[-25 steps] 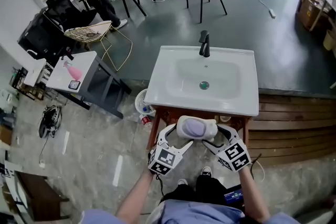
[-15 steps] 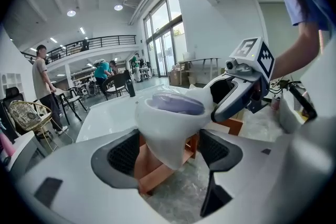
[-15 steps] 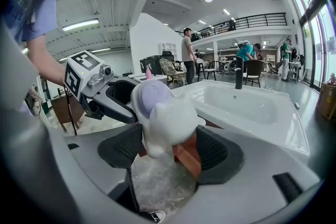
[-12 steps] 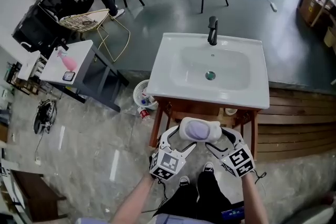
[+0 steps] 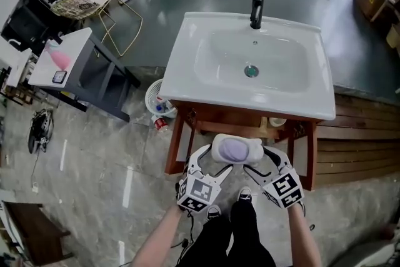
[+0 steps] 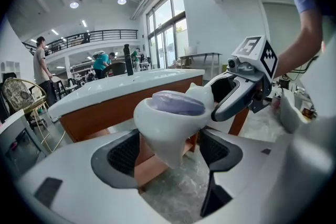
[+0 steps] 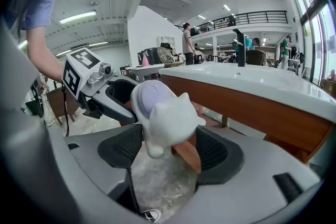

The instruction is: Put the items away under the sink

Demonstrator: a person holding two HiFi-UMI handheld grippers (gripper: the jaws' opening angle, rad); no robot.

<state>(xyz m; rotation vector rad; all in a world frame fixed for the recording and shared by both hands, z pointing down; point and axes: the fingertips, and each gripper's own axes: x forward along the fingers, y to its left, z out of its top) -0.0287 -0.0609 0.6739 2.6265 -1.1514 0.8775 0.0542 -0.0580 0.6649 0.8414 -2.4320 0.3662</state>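
Grey marbled floor tiling is spread under everything in the head view. On it, a white rectangular ceramic washbasin is carried by a brown wooden stand, with a black tap at its far edge and a round drain in its bowl. Brown wooden decking is laid to the right of the stand. To the left, well apart from the basin, a white-topped grey side surface is seen with a pink bottle standing on it. A white slatted waste basket is set on the floor just beside the stand's left leg.

A white rounded container with a lilac top is held in the air in front of the stand, lower than the basin's rim and above the person's dark shoes. It is gripped from both sides at once. The left tongs are pinched on its tapered underside, with a dark ribbed pad pressed against each flank. The right tongs are closed on the opposite end, where two small ear-like points are moulded into the white shell. The container is kept nearly level, with its lilac face turned upward.
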